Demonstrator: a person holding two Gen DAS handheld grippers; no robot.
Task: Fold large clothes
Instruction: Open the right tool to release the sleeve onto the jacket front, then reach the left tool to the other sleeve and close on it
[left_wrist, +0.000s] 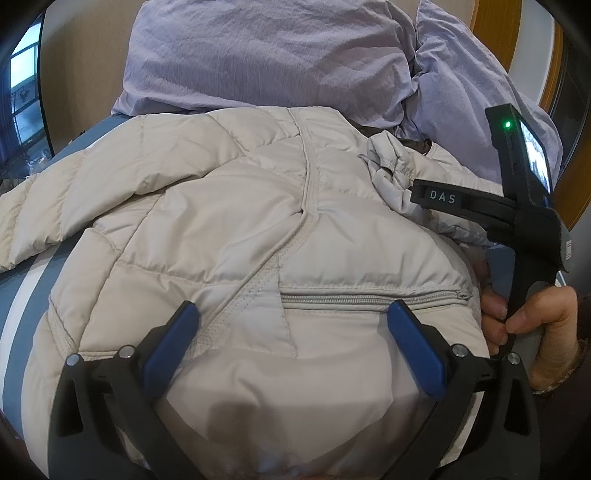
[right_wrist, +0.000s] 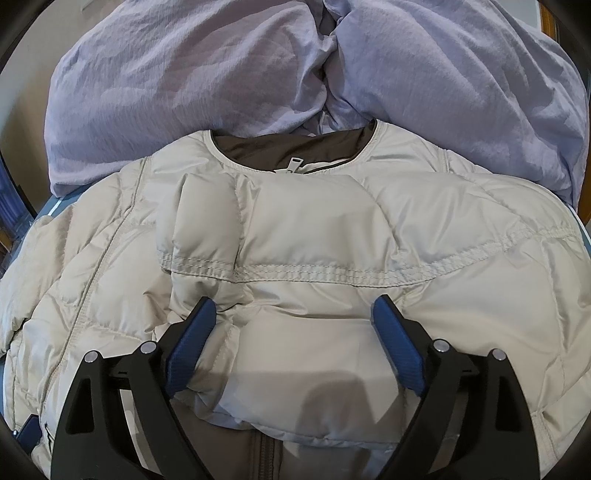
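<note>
A beige quilted puffer jacket (left_wrist: 229, 221) lies spread on the bed. My left gripper (left_wrist: 291, 314) is open, hovering just over the jacket's hem near a zipped pocket (left_wrist: 369, 297). In the right wrist view the jacket (right_wrist: 461, 221) lies front up with its brown-lined collar (right_wrist: 295, 146) at the far end and a sleeve (right_wrist: 295, 236) folded across the chest. My right gripper (right_wrist: 293, 306) is open over that sleeve, with puffy fabric between the fingers. The right gripper also shows in the left wrist view (left_wrist: 436, 197) at the jacket's right edge, held by a hand (left_wrist: 532, 325).
Two lilac pillows (left_wrist: 266, 55) (right_wrist: 177, 85) lie at the head of the bed behind the jacket. The bedsheet (left_wrist: 33, 295) is blue with white stripes. A window (left_wrist: 22, 96) is at the far left and a wooden frame (left_wrist: 498, 29) at the far right.
</note>
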